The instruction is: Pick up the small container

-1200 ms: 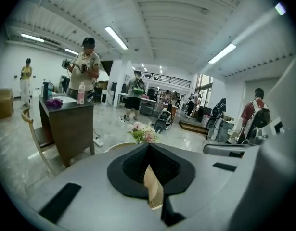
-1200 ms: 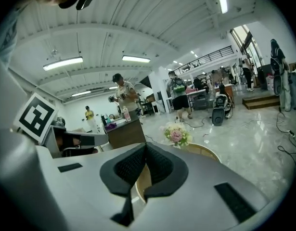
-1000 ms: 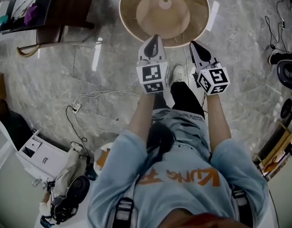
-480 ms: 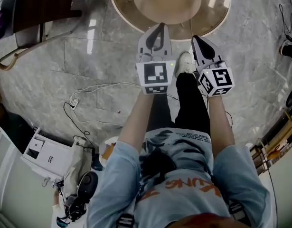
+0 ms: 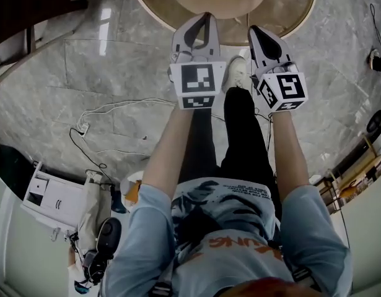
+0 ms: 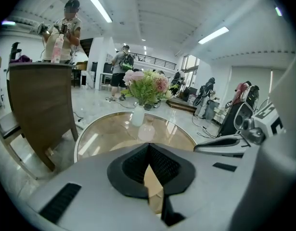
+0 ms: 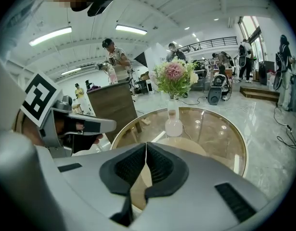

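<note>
No small container shows apart from a small white vase (image 6: 137,115) (image 7: 173,124) holding pink flowers, which stands on a round glass table (image 5: 302,17) (image 6: 104,138) (image 7: 220,138). The head view cuts the vase off. My left gripper (image 5: 207,16) (image 6: 148,148) is shut and empty, its tips over the table's near rim. Beside it, my right gripper (image 5: 253,28) (image 7: 146,146) is also shut with nothing in it. Both point at the table, well short of the vase. Each gripper shows in the other's view, the right one (image 6: 225,143) and the left one (image 7: 85,125).
A wooden chair (image 6: 42,105) stands left of the table. White cables (image 5: 97,113) trail over the marble floor, with a white box (image 5: 51,197) and bags at lower left. A shelf (image 5: 357,178) is at the right. People (image 6: 66,28) stand far behind.
The person has stepped toward the table, which has slid up and partly out of the head view, vase included. Both grippers now reach over the near rim, still shut.
</note>
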### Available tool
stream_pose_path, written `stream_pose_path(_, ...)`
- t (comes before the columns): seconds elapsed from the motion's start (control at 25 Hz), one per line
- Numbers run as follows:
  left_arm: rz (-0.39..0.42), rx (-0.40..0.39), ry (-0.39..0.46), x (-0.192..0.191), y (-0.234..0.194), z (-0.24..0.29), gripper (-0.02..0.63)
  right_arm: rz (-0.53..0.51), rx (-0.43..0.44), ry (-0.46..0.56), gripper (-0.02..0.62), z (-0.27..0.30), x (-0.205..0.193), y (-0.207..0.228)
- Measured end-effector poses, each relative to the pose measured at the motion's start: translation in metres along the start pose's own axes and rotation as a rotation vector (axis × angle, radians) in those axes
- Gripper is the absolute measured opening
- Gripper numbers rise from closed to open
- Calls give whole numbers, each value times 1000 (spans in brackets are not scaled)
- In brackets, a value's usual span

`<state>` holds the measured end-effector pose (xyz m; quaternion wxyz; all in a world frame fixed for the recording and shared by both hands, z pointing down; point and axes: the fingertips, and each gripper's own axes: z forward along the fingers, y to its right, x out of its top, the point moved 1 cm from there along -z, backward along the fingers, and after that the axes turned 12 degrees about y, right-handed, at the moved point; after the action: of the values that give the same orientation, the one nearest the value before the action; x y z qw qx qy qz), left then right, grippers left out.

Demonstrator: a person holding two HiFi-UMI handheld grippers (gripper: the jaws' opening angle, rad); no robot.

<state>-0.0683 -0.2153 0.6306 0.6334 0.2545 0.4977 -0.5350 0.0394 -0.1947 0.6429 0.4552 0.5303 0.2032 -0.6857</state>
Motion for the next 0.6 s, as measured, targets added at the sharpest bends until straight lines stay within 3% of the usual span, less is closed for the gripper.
stream_pose_path(0.4,-17,-46,-64,-20,-9,15,23,-9,-25,-32,42,56,-17,35)
stream_pose_path(0.6,-74,10,-65,-15,-33,26,23,-40,-60,16,52,100,1,63)
